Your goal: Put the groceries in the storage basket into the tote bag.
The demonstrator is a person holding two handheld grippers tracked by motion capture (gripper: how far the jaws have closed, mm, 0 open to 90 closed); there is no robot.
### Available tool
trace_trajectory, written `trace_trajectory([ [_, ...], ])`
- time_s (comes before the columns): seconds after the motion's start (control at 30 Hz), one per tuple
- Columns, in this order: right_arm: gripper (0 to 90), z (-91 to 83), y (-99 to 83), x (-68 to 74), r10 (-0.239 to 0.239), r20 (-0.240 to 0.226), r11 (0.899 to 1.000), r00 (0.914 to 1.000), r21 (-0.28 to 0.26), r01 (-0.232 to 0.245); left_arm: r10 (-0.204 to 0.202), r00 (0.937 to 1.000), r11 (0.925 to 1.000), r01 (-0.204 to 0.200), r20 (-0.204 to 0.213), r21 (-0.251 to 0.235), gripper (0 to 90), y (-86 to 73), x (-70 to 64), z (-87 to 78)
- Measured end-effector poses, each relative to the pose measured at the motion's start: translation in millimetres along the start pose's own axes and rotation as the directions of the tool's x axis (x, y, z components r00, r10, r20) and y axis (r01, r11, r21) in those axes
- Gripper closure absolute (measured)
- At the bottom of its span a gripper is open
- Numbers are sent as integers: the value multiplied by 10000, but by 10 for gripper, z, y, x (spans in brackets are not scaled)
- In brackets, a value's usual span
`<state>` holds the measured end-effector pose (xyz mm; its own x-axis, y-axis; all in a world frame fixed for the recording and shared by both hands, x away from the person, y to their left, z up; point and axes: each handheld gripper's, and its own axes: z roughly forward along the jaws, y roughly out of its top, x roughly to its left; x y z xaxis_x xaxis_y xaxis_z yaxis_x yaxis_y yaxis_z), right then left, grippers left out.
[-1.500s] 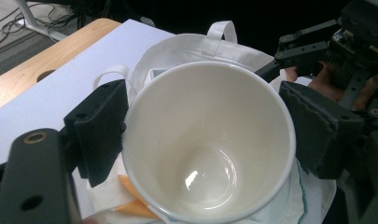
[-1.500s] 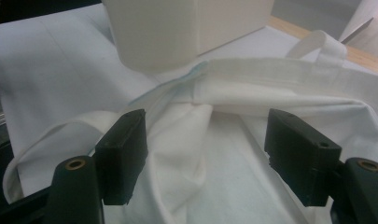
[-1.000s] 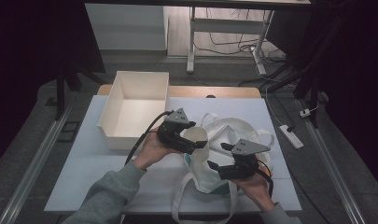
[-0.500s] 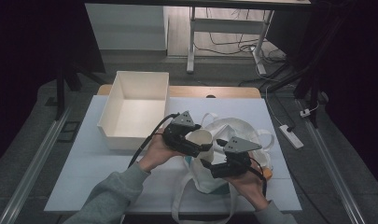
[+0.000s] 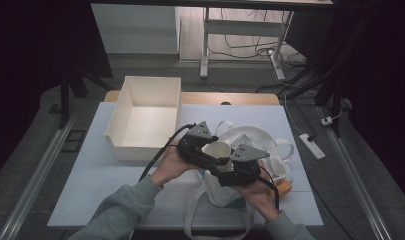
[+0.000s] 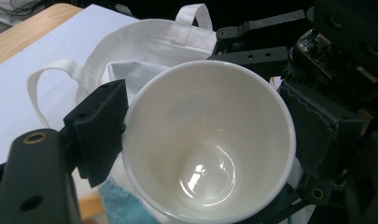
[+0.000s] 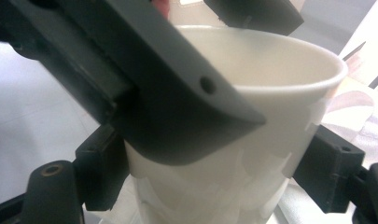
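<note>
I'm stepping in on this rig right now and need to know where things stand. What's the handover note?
Left gripper: jaws closed on the white cup, one pad on each side of it.
Right gripper: its pads also sit on both sides of the cup, lower on the wall.
The cup is upright, empty, and held in the air over the tote bag on the table.
The white bin stands empty to the left.
Done: cup lifted, both grippers on it.
Left: probably one gripper lets go and the cup gets set down; where it goes is unclear.

Grey knit sleeves, two black claws — left claw (image 5: 213,159), right claw (image 5: 225,170) — grey triangular top plates, black trailing cables
</note>
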<state>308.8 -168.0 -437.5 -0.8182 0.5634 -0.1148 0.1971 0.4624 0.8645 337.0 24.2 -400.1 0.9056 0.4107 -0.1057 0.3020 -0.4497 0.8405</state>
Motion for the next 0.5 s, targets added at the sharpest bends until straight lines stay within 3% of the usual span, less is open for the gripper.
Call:
trace_trajectory([
  [0.37, 208, -1, -5, 13, -127, 126, 9999, 9998, 103, 126, 128, 9999, 9999, -129, -53, -55, 178, -5, -6, -3],
  [0.5, 208, 10, -19, 11, -179, 190, 9996, 9997, 227, 174, -38, 10000, 9988, 39, 21, -495, 144, 8, -12, -71],
])
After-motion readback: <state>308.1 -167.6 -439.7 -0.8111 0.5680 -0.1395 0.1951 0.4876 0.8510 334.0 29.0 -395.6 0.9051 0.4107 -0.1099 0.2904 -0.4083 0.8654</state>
